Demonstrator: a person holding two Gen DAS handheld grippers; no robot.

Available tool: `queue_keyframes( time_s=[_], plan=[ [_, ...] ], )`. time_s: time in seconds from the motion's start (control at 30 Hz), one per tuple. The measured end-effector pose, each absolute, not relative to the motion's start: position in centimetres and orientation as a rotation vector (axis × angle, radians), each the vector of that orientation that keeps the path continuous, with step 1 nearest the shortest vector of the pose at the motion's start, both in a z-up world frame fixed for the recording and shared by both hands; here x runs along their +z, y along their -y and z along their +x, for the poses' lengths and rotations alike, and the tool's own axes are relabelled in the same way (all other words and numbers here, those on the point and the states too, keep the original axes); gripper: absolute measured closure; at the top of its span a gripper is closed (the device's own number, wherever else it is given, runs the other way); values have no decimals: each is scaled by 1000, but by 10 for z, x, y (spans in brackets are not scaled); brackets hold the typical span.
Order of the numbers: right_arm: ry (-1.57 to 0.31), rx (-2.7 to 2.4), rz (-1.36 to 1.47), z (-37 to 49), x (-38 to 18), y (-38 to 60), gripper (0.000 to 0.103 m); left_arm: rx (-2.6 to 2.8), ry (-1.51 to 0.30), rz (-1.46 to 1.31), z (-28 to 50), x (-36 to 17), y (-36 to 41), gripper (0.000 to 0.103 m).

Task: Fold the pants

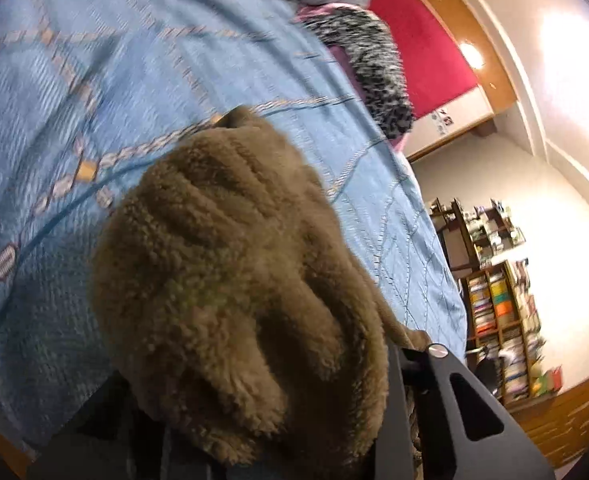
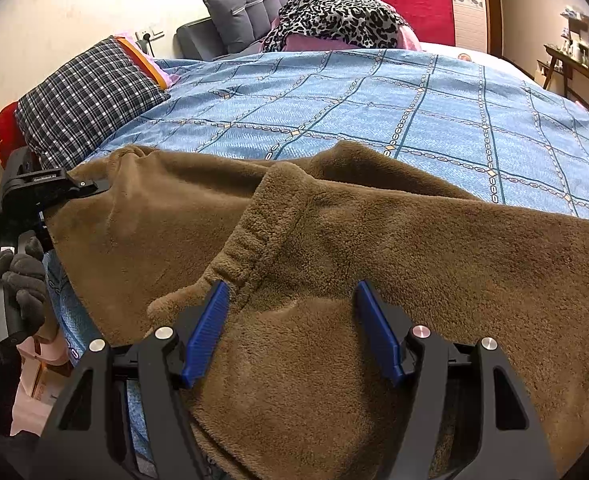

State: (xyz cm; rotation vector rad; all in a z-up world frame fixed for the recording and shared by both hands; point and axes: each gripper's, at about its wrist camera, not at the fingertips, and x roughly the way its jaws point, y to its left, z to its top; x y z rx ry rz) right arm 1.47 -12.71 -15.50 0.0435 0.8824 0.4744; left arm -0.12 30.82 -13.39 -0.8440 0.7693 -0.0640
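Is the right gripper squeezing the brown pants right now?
No, the right gripper is open, its blue fingers spread apart above the brown pants.

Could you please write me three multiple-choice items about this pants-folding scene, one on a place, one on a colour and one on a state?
1. Where do the brown fleece pants lie?
A. on the blue bedspread
B. on a wooden chair
C. on the floor

2. What colour are the pads of the right hand-held gripper?
A. red
B. blue
C. white

3. How do the right hand-held gripper's jaws stand?
A. shut on the pants
B. shut on nothing
C. open above the pants

Answers:
1. A: the right wrist view shows the pants spread across the patterned bedspread.
2. B: both pads are blue.
3. C: the pads stand wide apart with fleece showing between them.
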Motion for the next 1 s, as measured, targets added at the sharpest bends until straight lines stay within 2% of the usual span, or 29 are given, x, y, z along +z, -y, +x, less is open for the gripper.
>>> queue_keyframes(
  time_s=[0.27, 0.57, 0.73, 1.0],
  plan=[
    [-828, 462, 84, 5, -136, 140, 36, -117, -644, -588, -10, -59, -260, 81],
    [-760, 397, 176, -10, -121, 185, 36, -338, -526, -253, -32, 16, -135, 81],
    [-736, 310, 261, -20, -123, 231, 36, -471, -563, -113, -42, 22, -53, 81],
    [-700, 165, 373, -47, -131, 301, 36, -578, -655, 63, -39, -12, 53, 81]
  ],
)
